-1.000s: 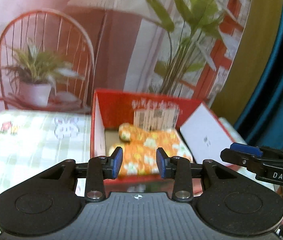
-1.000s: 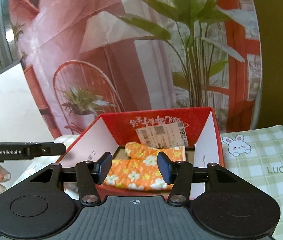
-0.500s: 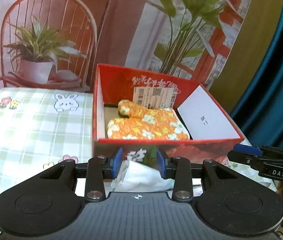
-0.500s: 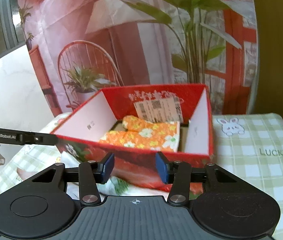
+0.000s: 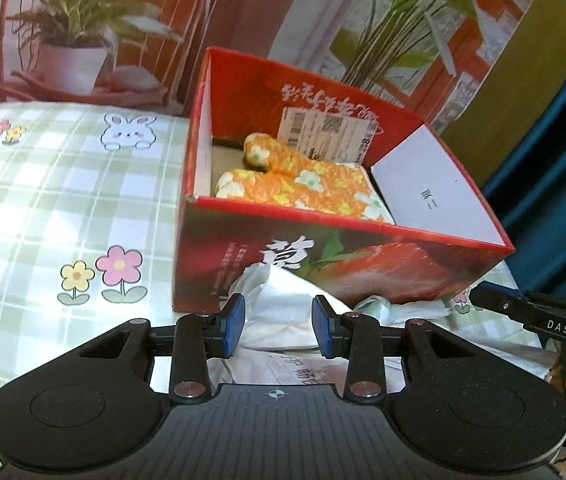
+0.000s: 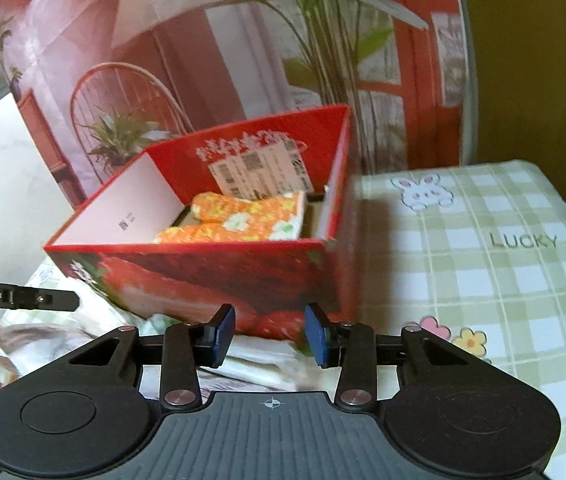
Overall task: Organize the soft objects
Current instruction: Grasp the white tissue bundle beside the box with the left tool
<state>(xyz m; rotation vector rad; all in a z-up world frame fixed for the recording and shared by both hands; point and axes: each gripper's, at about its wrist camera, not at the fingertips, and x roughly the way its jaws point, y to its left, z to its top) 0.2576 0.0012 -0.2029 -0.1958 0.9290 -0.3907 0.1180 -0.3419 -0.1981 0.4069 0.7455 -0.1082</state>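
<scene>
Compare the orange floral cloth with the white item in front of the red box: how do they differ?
The orange floral cloth lies inside the red box; the white soft item lies outside on the checked tablecloth, against the box's front. The orange cloth looks neatly folded; the white item is crumpled. The cloth is flower-patterned, the white item mostly plain. Both are soft.

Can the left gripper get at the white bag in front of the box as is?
Probably yes: left gripper is open, white bag lies just beyond its pads, red box sits behind it.
</scene>
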